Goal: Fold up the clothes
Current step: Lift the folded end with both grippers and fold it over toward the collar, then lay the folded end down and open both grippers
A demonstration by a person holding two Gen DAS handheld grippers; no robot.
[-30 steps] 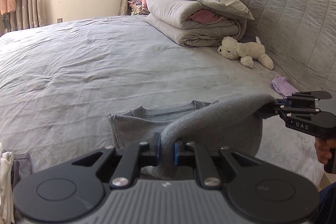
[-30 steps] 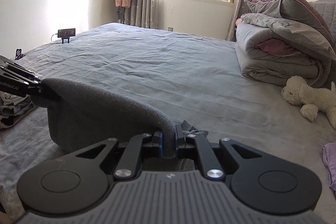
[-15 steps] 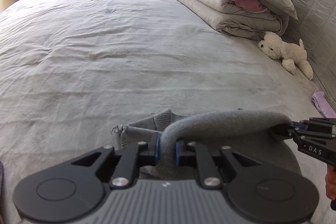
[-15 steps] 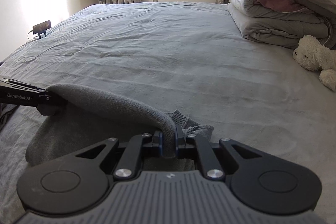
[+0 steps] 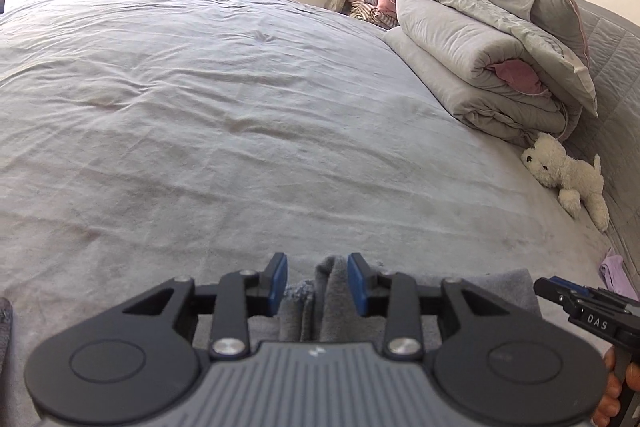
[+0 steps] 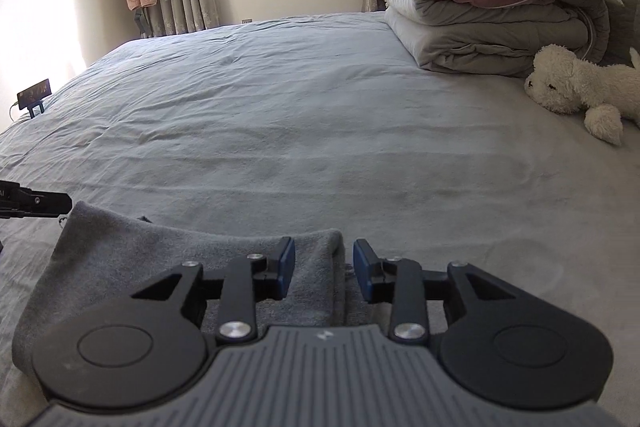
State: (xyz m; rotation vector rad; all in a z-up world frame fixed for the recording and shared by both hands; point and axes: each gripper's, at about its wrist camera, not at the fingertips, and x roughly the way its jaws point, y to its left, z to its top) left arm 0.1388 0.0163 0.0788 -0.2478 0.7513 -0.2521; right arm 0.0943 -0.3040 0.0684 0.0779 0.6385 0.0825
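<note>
A dark grey knit garment lies folded flat on the bed near its front edge. My left gripper stands open over the garment's left corner, whose folded edge rises between the blue pads without being pinched. My right gripper is open too, low over the garment's right corner, with the folded edge between its pads. The right gripper's tip shows at the right of the left wrist view, and the left gripper's tip shows at the left of the right wrist view.
The grey bed sheet stretches ahead. A folded grey and pink duvet and a white plush dog lie by the padded headboard. A lilac cloth lies at the right edge. A small clock stands beyond the bed's left side.
Both grippers lowered the held fold of the garment onto the bed and opened, letting go. The garment now lies flat instead of hanging stretched between them.
</note>
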